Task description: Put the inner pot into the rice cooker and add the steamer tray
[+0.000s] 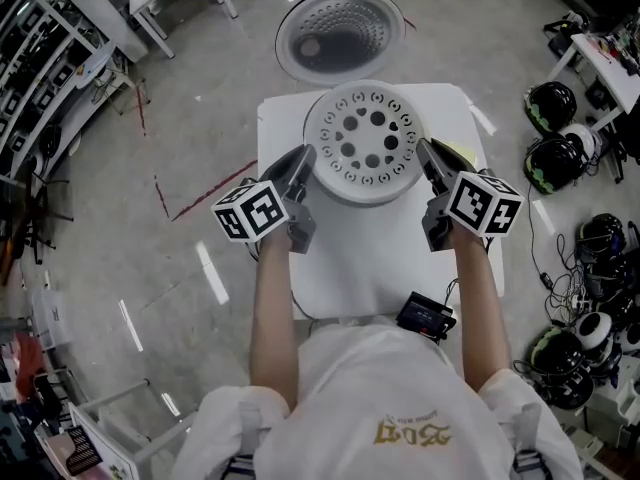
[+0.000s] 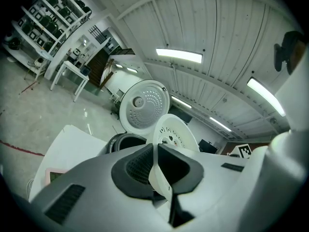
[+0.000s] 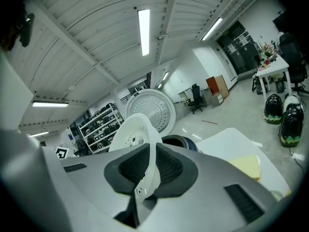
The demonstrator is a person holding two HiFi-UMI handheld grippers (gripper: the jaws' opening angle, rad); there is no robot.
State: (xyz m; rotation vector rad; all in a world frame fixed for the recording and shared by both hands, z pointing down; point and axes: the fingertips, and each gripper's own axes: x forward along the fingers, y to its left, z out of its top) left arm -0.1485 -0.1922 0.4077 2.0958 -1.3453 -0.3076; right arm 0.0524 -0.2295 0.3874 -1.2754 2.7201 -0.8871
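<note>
A white round steamer tray (image 1: 365, 143) with many holes is held level between my two grippers above the white table (image 1: 380, 258). My left gripper (image 1: 305, 158) is shut on its left rim and my right gripper (image 1: 425, 153) on its right rim. In the left gripper view the tray's rim (image 2: 175, 134) sits pinched between the dark pads (image 2: 140, 168). The right gripper view shows the same grip on the tray (image 3: 135, 134). Beyond the tray the rice cooker stands with its lid (image 1: 340, 33) swung open. Its dark round opening (image 2: 126, 141) (image 3: 178, 141) lies just ahead.
A yellow cloth (image 3: 246, 166) lies on the table's right side. A small black device (image 1: 427, 315) sits at the table's near edge. Helmets (image 1: 550, 103) and cables crowd the floor at the right. Shelving (image 1: 40, 78) lines the left.
</note>
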